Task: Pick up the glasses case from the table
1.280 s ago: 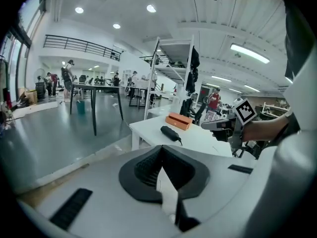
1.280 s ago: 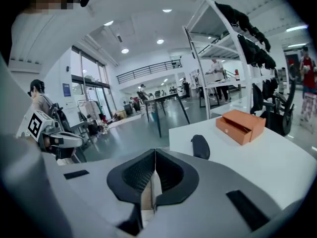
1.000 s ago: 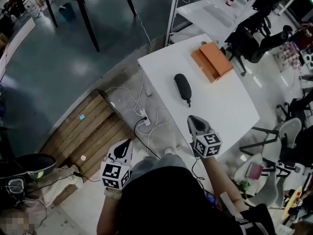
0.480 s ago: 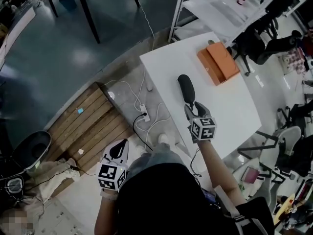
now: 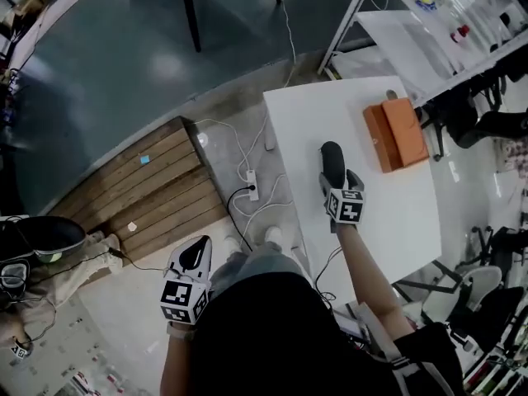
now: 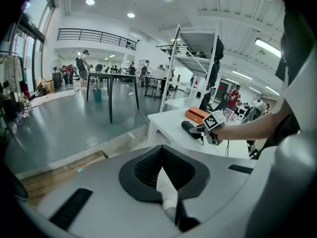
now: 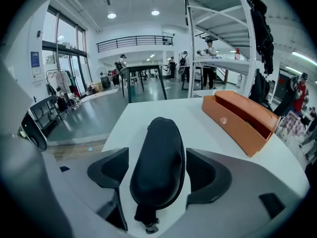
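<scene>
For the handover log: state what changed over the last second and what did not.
The right tongs moved forward over the white table and have just been opening. They now straddle the black oblong glasses case without gripping it. The left tongs stayed shut by the person's side. The case and the orange open box stayed put.

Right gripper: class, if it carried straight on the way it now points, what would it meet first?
The black glasses case: it lies on the white table between the right gripper's jaws, which have just been opening and seem clear of it.
</scene>
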Available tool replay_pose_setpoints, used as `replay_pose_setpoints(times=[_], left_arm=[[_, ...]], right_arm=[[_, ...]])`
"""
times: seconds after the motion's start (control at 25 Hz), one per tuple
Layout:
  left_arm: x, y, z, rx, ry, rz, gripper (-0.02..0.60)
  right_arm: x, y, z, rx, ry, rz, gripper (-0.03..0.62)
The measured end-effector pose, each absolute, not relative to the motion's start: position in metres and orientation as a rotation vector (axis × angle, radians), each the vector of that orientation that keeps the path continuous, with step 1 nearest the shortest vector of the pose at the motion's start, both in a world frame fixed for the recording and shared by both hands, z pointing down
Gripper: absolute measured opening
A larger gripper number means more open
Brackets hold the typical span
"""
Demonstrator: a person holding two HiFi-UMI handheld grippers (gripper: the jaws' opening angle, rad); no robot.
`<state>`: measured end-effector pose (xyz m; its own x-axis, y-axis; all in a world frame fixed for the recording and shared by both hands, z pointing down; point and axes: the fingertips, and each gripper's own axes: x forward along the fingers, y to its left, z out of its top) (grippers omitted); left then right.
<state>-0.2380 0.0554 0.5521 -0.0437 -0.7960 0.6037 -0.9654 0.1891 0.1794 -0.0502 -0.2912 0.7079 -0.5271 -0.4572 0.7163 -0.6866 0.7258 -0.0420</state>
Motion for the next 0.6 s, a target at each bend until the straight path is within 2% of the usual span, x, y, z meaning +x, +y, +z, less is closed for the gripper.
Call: replay_pose_setpoints(times=[0.32, 0.6], left_arm=[[-0.245, 0.064, 0.551, 1.557, -1.939, 0.35, 0.018], [-0.253, 0.063, 0.547, 1.548, -1.961, 0.343, 0.018]], right_arm=[[-0.059, -0.306, 0.728, 0.839, -2.175, 0.352, 0.365], [-0.063, -0.303, 0.75, 0.828, -2.107, 0.472, 0.383]])
